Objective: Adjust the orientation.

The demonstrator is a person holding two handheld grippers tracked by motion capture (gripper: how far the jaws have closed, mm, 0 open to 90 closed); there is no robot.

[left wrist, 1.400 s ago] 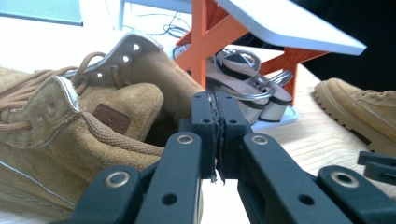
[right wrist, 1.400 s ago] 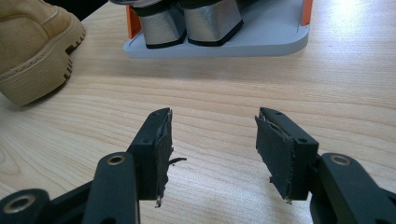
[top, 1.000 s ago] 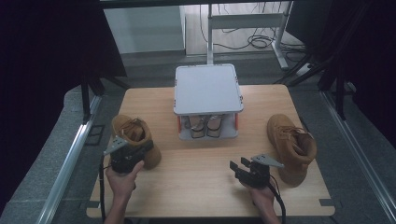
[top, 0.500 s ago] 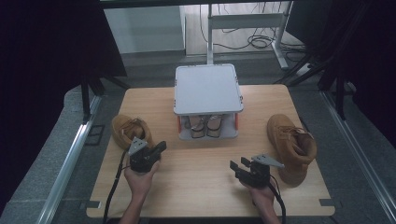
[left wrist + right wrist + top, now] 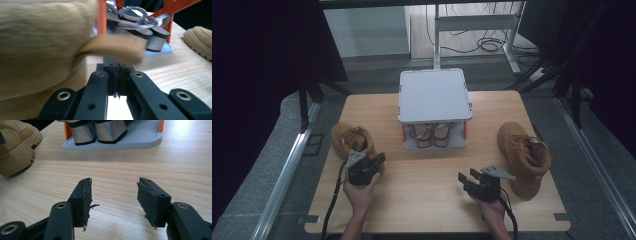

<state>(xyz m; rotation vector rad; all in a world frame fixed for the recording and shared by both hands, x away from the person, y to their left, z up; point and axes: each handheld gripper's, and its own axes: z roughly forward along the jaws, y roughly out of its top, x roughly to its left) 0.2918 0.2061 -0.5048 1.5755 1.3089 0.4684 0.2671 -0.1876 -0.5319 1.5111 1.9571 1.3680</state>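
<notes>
My left gripper (image 5: pixel 373 163) is clenched with nothing between its jaws, its tips right against the heel of the tan boot (image 5: pixel 352 141) at the left of the table (image 5: pixel 422 200); the boot's pull loop (image 5: pixel 117 47) hangs just above them. My right gripper (image 5: pixel 113 201) is released, its jaws spread over bare wood, near the other boot (image 5: pixel 524 157). The shoe rack (image 5: pixel 434 95) stands between the boots.
</notes>
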